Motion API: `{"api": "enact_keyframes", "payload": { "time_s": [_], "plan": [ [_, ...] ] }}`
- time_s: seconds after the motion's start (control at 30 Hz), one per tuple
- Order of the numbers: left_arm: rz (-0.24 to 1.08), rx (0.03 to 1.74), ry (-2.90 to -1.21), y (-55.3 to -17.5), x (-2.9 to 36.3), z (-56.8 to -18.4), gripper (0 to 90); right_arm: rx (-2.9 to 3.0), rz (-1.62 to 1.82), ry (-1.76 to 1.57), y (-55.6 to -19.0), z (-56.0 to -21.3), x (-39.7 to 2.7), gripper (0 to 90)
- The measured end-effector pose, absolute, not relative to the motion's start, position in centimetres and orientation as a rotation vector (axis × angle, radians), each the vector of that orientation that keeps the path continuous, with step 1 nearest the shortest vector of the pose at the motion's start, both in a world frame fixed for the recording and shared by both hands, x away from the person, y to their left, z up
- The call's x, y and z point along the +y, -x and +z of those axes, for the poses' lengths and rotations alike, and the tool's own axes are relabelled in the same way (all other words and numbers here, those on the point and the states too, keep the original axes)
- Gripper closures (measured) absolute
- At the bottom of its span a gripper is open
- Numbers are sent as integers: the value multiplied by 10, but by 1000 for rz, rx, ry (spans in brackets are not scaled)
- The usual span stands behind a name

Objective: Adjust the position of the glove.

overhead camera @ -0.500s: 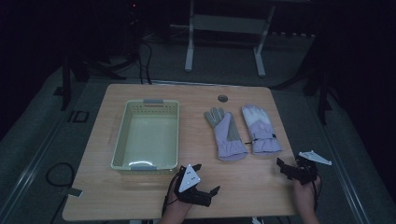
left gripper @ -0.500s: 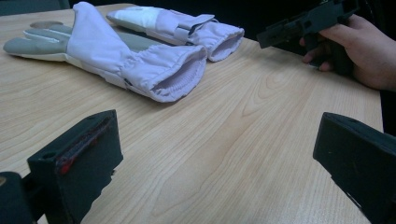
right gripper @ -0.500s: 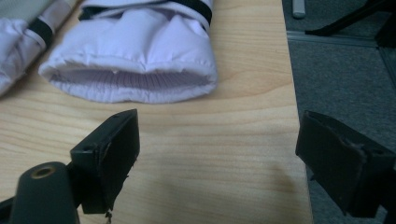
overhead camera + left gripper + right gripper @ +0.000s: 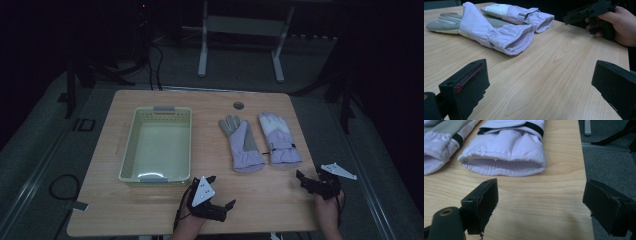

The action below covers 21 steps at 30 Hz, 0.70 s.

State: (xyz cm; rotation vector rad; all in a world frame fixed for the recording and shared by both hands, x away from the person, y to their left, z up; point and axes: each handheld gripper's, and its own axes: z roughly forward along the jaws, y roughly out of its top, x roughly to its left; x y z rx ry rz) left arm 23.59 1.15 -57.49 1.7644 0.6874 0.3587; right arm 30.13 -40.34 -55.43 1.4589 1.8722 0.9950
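You have two lilac gloves (image 4: 247, 145) (image 4: 278, 138) on the bench (image 4: 260, 195), one pale basket (image 4: 129, 150) beside them, and two tongs (image 4: 221, 192) (image 4: 303, 180), one in each hand.

Wooden table (image 4: 280, 200): basket (image 4: 131, 150), seemingly two gloves (image 4: 260, 140)

On the table (image 4: 260, 200), two gloves (image 4: 242, 145) lie side by side, right of the basket (image 4: 131, 150)
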Motion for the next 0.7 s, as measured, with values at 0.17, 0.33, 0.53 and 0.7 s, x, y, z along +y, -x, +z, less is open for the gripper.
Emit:
{"api": "enact_keyframes", "payload": {
  "time_s": [0.17,0.33,0.53,0.7],
  "plan": [
    [356,688,-1766,-236,12,-575,14,1878,989,-1431,-304,-545,-401,131],
    [356,686,-1766,-236,12,-575,14,1871,1027,-1418,-306,-525,-399,131],
    [359,685,-1767,-236,11,-575,14,1874,1059,-1380,-310,-504,-392,133],
    [358,686,-1766,-236,12,-575,14,1856,1079,-1363,-315,-490,-385,133]
  ]
}}
